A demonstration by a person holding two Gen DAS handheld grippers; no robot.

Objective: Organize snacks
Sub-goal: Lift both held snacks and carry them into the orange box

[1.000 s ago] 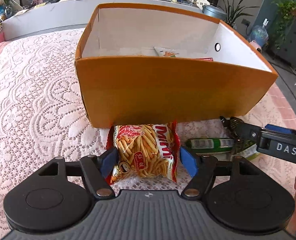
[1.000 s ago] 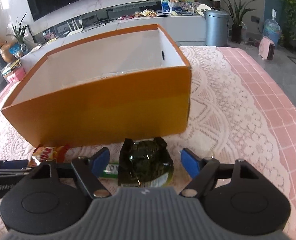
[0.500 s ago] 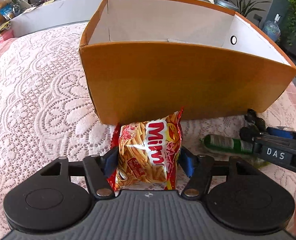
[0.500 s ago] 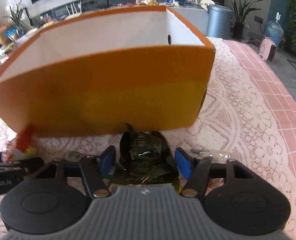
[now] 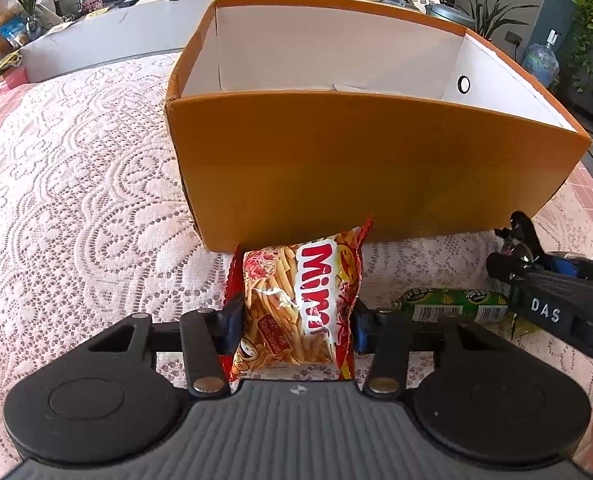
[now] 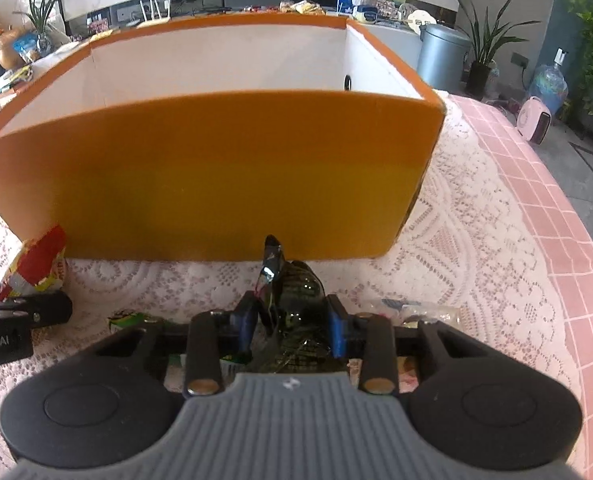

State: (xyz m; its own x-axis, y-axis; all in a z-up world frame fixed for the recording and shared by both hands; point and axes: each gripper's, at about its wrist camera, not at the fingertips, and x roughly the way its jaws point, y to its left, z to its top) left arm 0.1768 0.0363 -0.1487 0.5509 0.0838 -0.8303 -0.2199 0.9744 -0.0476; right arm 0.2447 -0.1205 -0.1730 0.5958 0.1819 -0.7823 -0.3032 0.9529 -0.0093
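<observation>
A red bag of potato sticks (image 5: 300,300) lies on the lace cloth just in front of the orange box (image 5: 356,168). My left gripper (image 5: 295,326) is closing on the bag, and both blue pads press its sides. A dark green foil packet (image 6: 296,292) is pinched and crumpled upward between the pads of my right gripper (image 6: 291,324), whose jaws are also closing. From the left wrist view the right gripper (image 5: 552,300) is at the right. The red bag (image 6: 36,264) shows at the left of the right wrist view.
A green sausage tube (image 5: 452,304) lies between the two grippers. A clear wrapper (image 6: 412,310) sits right of the dark packet. The box (image 6: 216,184) is open-topped with white inner walls. Lace tablecloth (image 5: 76,200) spreads left; the pink table edge (image 6: 568,240) is right.
Both pairs of jaws have narrowed onto their packets. The red bag has buckled and tipped up. The dark packet has been squeezed into a raised fold. The right gripper came lower and nearer the box.
</observation>
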